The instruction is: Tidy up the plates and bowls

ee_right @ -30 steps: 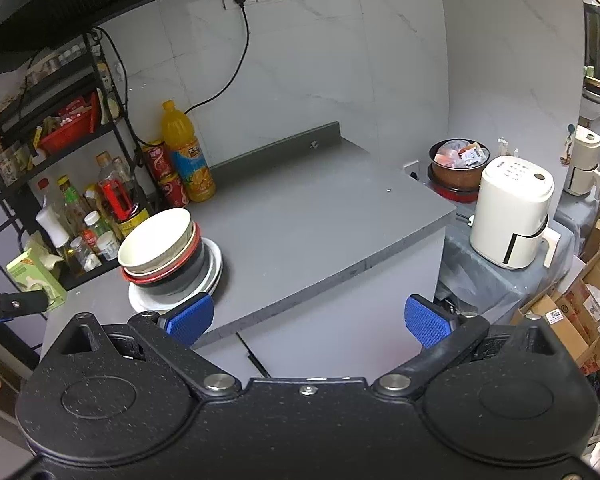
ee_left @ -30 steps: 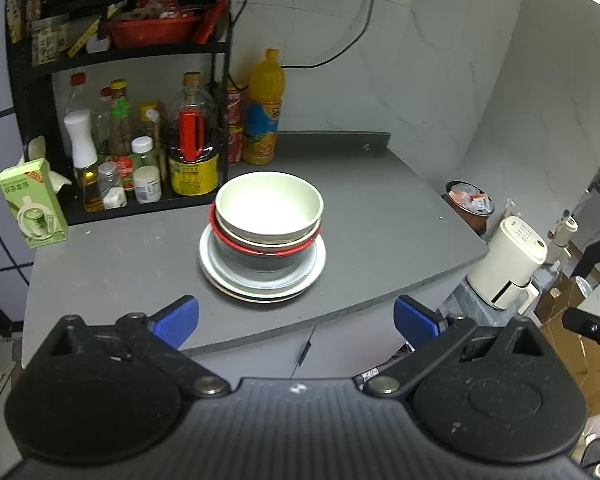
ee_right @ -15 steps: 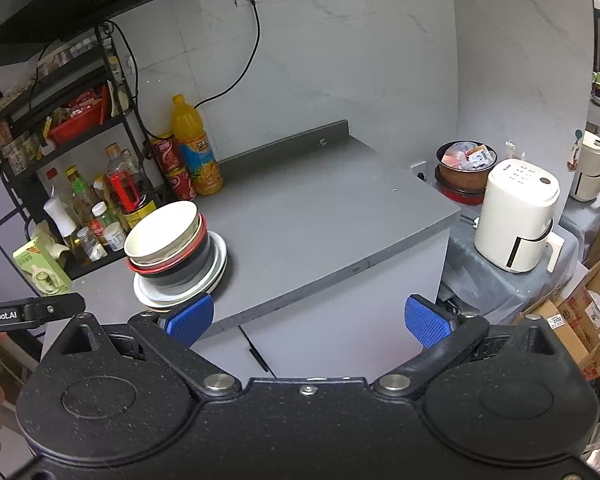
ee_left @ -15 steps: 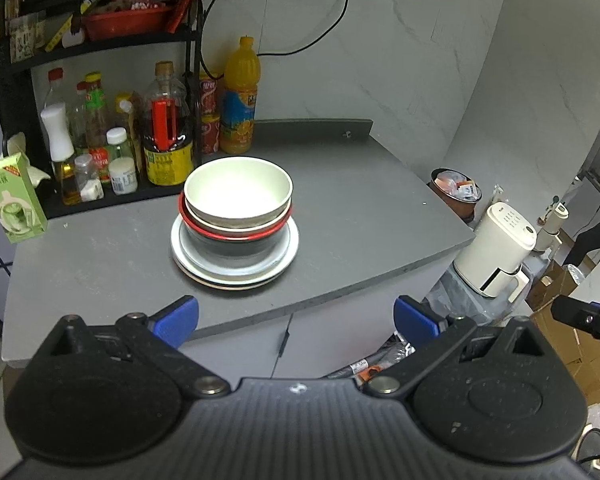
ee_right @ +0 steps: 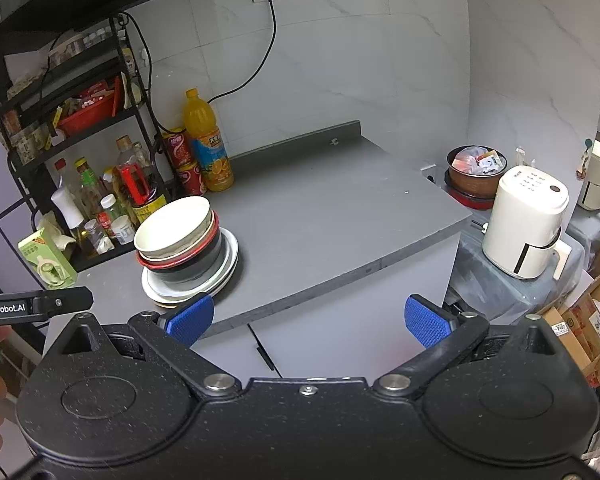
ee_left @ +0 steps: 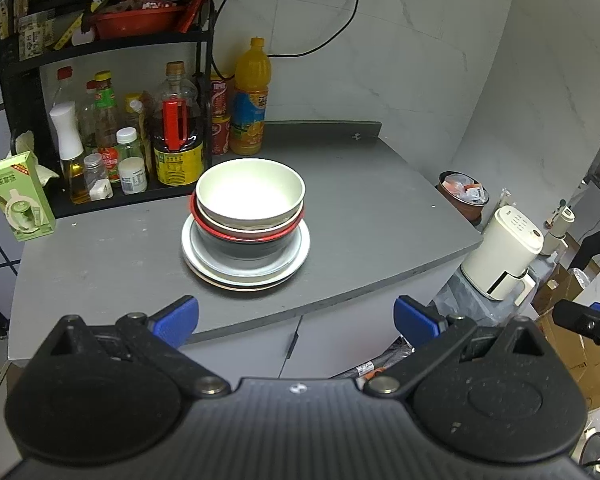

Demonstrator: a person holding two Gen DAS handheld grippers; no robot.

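Observation:
A stack of dishes stands on the grey counter (ee_left: 372,216): a cream bowl (ee_left: 250,188) on top, a red-rimmed bowl (ee_left: 244,236) and a black bowl (ee_left: 244,250) under it, white plates (ee_left: 296,256) at the bottom. The stack also shows in the right wrist view, with the cream bowl (ee_right: 172,224) above the plates (ee_right: 228,264). My left gripper (ee_left: 296,318) is open and empty, held back off the counter's front edge. My right gripper (ee_right: 306,320) is open and empty, also off the front edge, right of the stack.
A black rack (ee_left: 100,52) with sauce bottles (ee_left: 178,148) stands at the back left. An orange juice bottle (ee_left: 250,98) and red cans (ee_left: 219,136) stand behind the stack. A green carton (ee_left: 20,196) is at the far left. A white appliance (ee_right: 524,224) sits off the counter's right.
Both grippers have drawn back from the counter and stayed open. The stack has not moved on the counter.

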